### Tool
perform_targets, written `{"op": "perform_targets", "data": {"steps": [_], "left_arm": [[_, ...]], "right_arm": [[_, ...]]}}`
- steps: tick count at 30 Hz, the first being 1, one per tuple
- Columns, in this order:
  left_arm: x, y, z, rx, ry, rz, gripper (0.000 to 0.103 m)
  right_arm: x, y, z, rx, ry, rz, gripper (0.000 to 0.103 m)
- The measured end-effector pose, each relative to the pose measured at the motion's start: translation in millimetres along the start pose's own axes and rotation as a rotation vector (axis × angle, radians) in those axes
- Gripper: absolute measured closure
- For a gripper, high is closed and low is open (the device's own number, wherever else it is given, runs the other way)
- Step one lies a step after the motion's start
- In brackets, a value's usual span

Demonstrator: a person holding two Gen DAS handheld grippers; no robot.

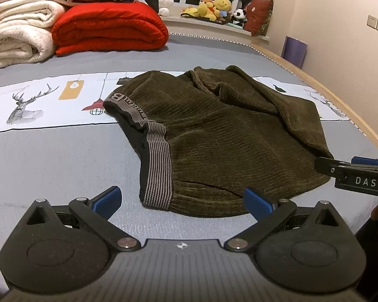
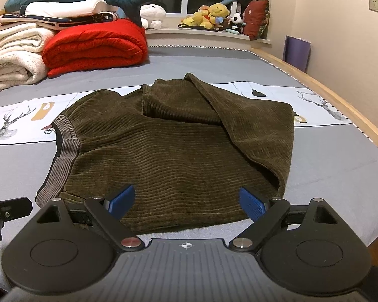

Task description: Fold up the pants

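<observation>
Two hand-held grippers hang low at the near edge of the bed [image 2: 327, 151], and both have their blue pads spread wide with nothing between them: the left hand-held gripper [image 1: 182, 200] sits before the waistband corner, and the right hand-held gripper [image 2: 186, 202] before the near hem of the pants [image 2: 179, 151]. The pants lie in the middle of the bed, already doubled into a rough, squarish bundle, with one flap thrown loosely over the far right part. The cloth is thick olive corduroy with broad ribs, soft and limp but with some body, so it should drape heavily, hold a crease poorly and grip well against rubbery pads. The waistband [image 1: 157, 161] is a stiffer striped elastic strip with a black lining, and it curls open on the left; it seems the firmest place to pinch. The thick fold at the right edge is the other fair hold, though how many layers lie there cannot be told from here. Behind, a red quilt [image 2: 95, 45] and pale blankets [image 2: 15, 55] are stacked well apart from the pants.
</observation>
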State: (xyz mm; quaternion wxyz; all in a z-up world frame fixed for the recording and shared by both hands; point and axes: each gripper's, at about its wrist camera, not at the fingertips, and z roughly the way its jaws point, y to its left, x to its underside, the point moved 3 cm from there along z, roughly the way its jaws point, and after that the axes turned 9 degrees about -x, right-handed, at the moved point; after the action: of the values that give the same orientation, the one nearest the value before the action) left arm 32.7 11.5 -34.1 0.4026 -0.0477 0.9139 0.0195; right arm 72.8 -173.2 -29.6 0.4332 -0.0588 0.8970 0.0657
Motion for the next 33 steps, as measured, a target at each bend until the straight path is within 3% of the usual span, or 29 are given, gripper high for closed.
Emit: {"op": "perform_targets", "data": {"steps": [33], "left_arm": [[1.2,-0.1,-1.4,0.008,-0.012,0.010,0.000]], "right_arm": [[2.2,1.1,3.4,-0.004,0.021,0.008,0.012]]}}
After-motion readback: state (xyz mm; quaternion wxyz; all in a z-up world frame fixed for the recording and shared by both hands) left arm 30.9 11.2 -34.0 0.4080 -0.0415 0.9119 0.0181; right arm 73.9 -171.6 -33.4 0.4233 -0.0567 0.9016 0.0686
